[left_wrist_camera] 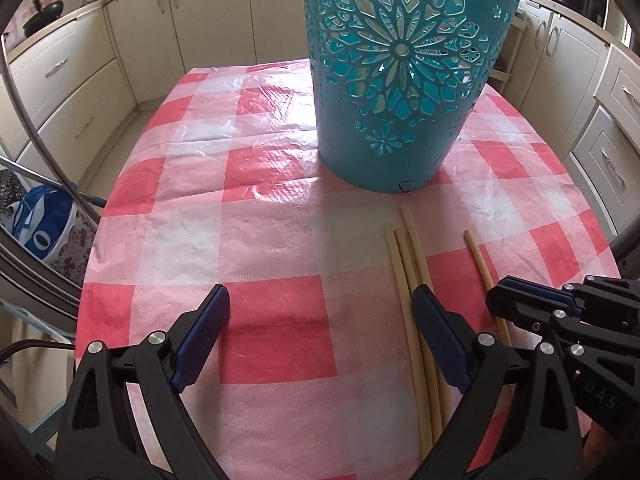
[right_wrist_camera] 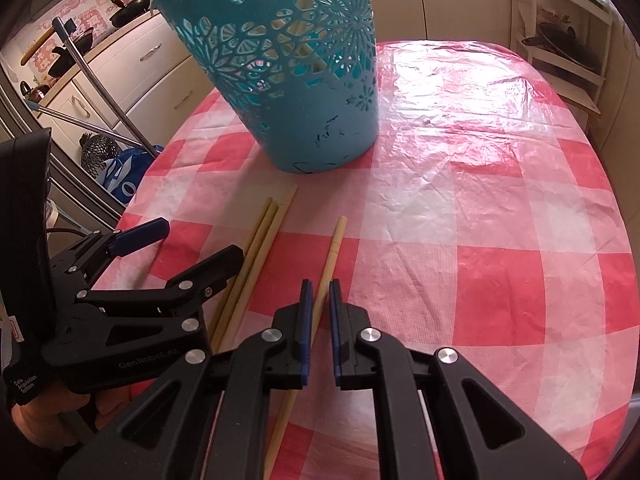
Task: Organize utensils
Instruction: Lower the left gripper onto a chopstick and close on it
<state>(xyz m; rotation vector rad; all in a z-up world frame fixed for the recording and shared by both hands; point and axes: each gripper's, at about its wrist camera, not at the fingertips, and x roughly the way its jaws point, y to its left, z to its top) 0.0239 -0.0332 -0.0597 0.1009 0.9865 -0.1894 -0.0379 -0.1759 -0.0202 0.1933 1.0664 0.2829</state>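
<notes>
A teal cut-out basket (left_wrist_camera: pixel 400 80) (right_wrist_camera: pixel 300 80) stands upright on the pink checked tablecloth (left_wrist_camera: pixel 260 260) (right_wrist_camera: pixel 480 220). In front of it lie three pale chopsticks (left_wrist_camera: pixel 404 264) (right_wrist_camera: pixel 268 232) side by side, and a single chopstick (left_wrist_camera: pixel 478 256) (right_wrist_camera: pixel 334 248) a little to their right. My right gripper (right_wrist_camera: pixel 320 285) (left_wrist_camera: pixel 498 300) is shut on the single chopstick, which runs between its blue pads, low over the cloth. My left gripper (left_wrist_camera: pixel 320 298) (right_wrist_camera: pixel 198 240) is wide open with nothing between its fingers; its right finger rests beside the three chopsticks.
Cream kitchen cabinets (left_wrist_camera: pixel 72 92) surround the table, with pans on the counter (right_wrist_camera: pixel 128 10). A blue bag (left_wrist_camera: pixel 40 224) and a metal pole (right_wrist_camera: pixel 108 92) stand off the table's left edge. A white rack (right_wrist_camera: pixel 560 48) is at the far right.
</notes>
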